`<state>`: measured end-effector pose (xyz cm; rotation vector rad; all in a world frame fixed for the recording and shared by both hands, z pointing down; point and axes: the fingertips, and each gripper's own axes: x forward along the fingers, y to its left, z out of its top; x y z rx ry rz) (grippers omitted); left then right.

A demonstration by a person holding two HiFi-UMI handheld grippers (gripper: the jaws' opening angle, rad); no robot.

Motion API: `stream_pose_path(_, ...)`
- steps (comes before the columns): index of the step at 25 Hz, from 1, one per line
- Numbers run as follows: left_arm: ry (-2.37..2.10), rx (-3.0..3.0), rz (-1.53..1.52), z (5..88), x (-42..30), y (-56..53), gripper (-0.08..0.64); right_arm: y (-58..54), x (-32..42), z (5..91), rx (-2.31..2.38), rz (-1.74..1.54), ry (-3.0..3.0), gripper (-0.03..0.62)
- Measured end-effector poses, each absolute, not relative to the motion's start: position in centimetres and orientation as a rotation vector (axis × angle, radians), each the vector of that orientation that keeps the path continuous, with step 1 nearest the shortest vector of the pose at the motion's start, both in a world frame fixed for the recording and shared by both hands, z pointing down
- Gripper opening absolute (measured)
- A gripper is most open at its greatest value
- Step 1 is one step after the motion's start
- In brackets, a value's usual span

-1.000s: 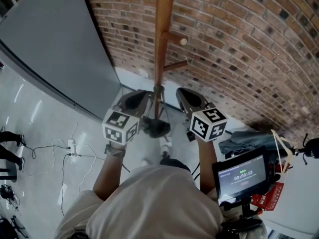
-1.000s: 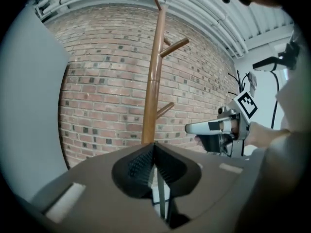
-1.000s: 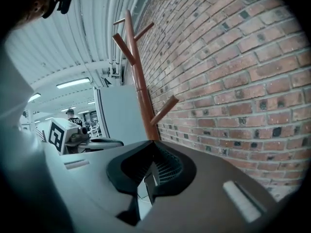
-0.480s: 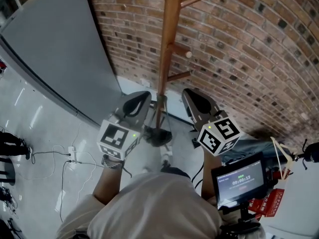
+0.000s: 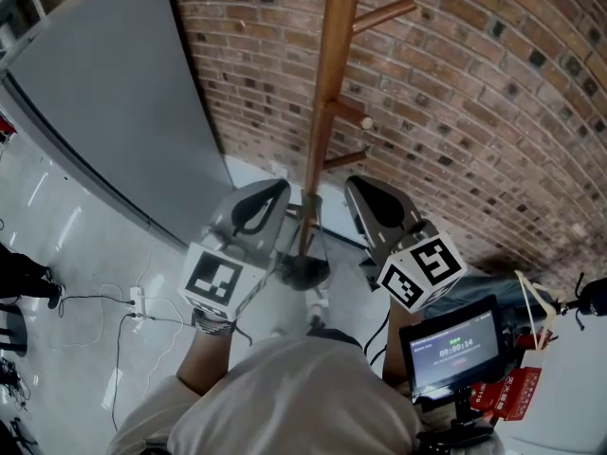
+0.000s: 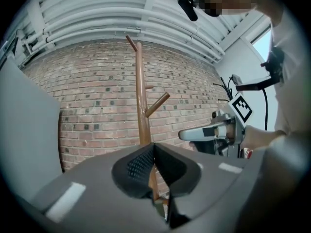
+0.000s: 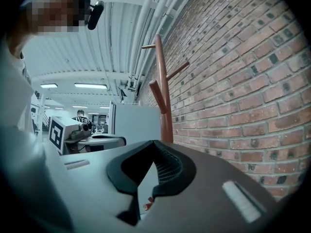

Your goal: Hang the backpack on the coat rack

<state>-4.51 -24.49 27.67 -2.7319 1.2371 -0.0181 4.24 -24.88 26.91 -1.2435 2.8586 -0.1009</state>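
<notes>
Brick wall (image 5: 493, 83) forms the backdrop, with a grey panel (image 5: 104, 93) leaning off to its left and a glossy white floor (image 5: 76, 245) below.

Left gripper (image 6: 154, 147): the jaws are fully together and the ribbed black pads (image 6: 138, 165) meet at the tips. Nothing is between them. Its marker cube (image 5: 216, 282) sits just above the person's left wrist.

Right gripper (image 7: 154, 144): the jaws are also closed tip to tip and hold nothing. Its marker cube (image 5: 422, 273) faces the head camera.

Both grippers point level at the wall, side by side and apart. The coat rack (image 5: 327, 102) stands between them and just beyond their tips. It is an upright wooden pole close to the brick, with short pegs (image 5: 384, 12) angling upward on its right side in the head view.

Beyond the right cube, a blue-grey fabric bundle (image 5: 484, 287) shows partly. Whether it is the backpack cannot be told. A small screen (image 5: 453, 349) on a mount stands just beside it, nearer the person.

On the floor at the left, thin cables (image 5: 95, 301) run to a power strip (image 5: 137, 301). The person's pale shirt (image 5: 294, 396) fills the bottom of the head view.
</notes>
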Motion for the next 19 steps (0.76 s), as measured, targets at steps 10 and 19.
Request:
stream_pose_path(10,1.223,-2.724,-0.017,27.05,-4.00,-24.38,0.000,-24.67,4.12,26.29,-1.223,-0.107,2.853,0.000)
stream_pose_path(19,1.216,-2.717,-0.040,27.38,-3.68,-24.43,0.000,-24.64,4.09,26.55,-1.226,-0.104,2.864,0.000)
